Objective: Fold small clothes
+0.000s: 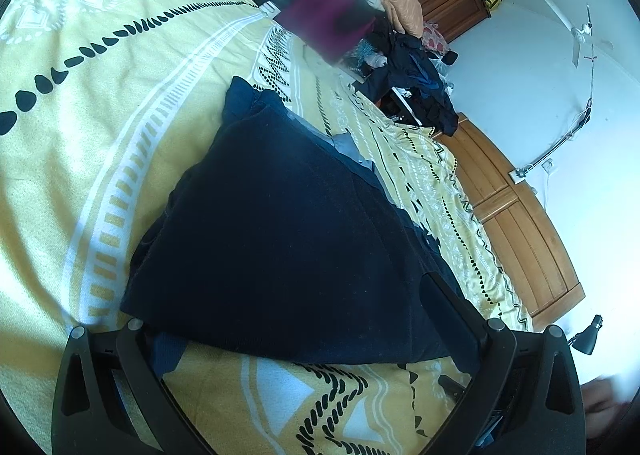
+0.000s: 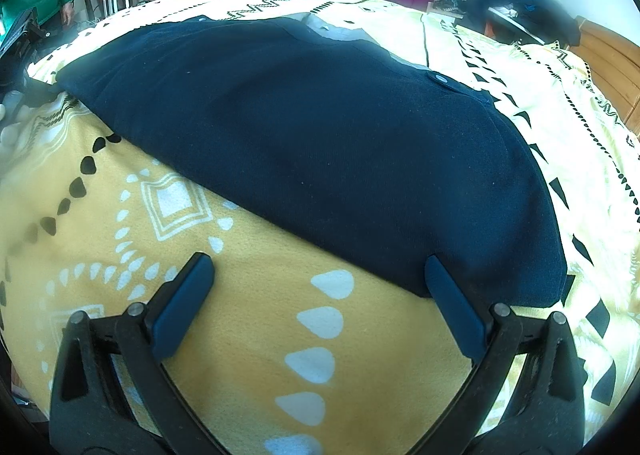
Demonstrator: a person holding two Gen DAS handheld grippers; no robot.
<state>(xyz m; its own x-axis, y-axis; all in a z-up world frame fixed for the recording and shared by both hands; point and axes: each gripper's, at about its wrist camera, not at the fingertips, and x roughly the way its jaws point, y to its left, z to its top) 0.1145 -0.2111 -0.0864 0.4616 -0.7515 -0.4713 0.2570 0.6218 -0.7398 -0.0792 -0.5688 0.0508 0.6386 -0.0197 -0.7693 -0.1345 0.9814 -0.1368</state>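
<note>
Navy cloth: I see one dark blue garment (image 2: 320, 143) lying flat on the bed cover (image 2: 248, 295), with a grey lining showing at its far edge.
Bed cover: one, yellow with white and black patterns, under everything I work with.
Buttons: one small button (image 2: 441, 77) near the garment's far right edge.
Left tongs: my left gripper (image 1: 296, 339) is spread wide, right at the garment's near edge (image 1: 280, 215); its left finger is partly tucked under the cloth.
Right tongs: my right gripper (image 2: 320, 295) is spread wide over bare cover; its right finger (image 2: 452, 307) touches the garment's near edge.
Clothes pile: one heap (image 1: 400, 55) past the far corner.
</note>
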